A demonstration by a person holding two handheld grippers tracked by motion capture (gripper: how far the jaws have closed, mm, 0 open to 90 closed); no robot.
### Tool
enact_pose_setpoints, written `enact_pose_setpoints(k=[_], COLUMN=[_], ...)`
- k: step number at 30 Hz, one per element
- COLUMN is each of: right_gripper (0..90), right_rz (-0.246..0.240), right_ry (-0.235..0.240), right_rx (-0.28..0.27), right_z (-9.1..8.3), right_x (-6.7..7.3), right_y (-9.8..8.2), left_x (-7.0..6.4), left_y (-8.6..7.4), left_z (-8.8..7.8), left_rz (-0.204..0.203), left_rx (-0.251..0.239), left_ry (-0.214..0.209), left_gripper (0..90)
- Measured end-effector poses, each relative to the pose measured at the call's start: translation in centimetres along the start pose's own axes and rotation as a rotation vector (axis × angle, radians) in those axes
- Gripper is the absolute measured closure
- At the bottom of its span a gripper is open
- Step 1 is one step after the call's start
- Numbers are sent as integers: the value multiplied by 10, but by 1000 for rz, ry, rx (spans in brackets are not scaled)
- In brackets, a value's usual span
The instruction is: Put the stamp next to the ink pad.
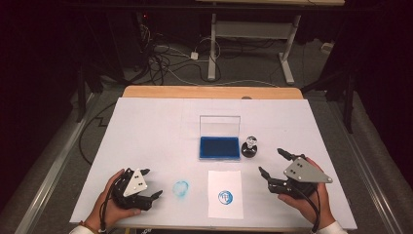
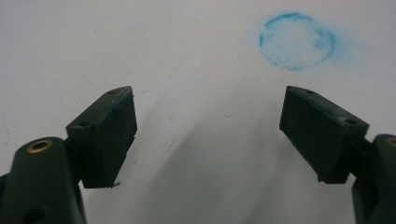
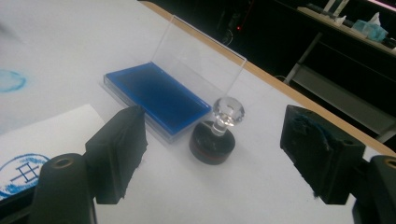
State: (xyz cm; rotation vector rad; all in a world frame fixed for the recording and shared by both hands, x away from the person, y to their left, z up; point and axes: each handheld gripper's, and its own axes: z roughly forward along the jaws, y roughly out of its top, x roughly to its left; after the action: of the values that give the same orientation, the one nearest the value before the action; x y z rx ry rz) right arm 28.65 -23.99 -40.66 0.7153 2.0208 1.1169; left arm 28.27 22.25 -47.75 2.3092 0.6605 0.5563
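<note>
Where glossy blue ink pad (image 3: 156, 95) ends, faceted-knob stamp (image 3: 215, 136) stands.

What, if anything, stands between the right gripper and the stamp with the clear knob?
Nothing visible: bare table lies between the open right gripper and the stamp. The ink pad sits beside the stamp, off that line.

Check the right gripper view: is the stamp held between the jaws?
No: the stamp stands on the table beside the ink pad, beyond the open right gripper.
</note>
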Motion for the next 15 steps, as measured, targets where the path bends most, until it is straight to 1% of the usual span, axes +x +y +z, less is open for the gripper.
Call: enact_pose_setpoints(k=[2, 5, 8, 12, 15], right_gripper=[229, 228, 220, 218, 213], right_rz=[5, -4, -1, 25, 43], right_ry=[1, -9, -15, -13, -15], right_rx=[3, 22, 46, 56, 63], right_z=[-1, -2, -3, -6, -8], right_x=[-1, -1, -1, -4, -5], right_y=[-4, -11, -17, -25, -32], left_x=[0, 0, 0, 1, 1], left_y=[0, 1, 1, 1, 1], left_z=[0, 1, 1, 2, 2], left_rz=[-1, 3, 4, 6, 0], left_rx=[-1, 1, 1, 2, 0], left_ry=[1, -1, -2, -3, -4], left_gripper=[183, 182, 183, 183, 182])
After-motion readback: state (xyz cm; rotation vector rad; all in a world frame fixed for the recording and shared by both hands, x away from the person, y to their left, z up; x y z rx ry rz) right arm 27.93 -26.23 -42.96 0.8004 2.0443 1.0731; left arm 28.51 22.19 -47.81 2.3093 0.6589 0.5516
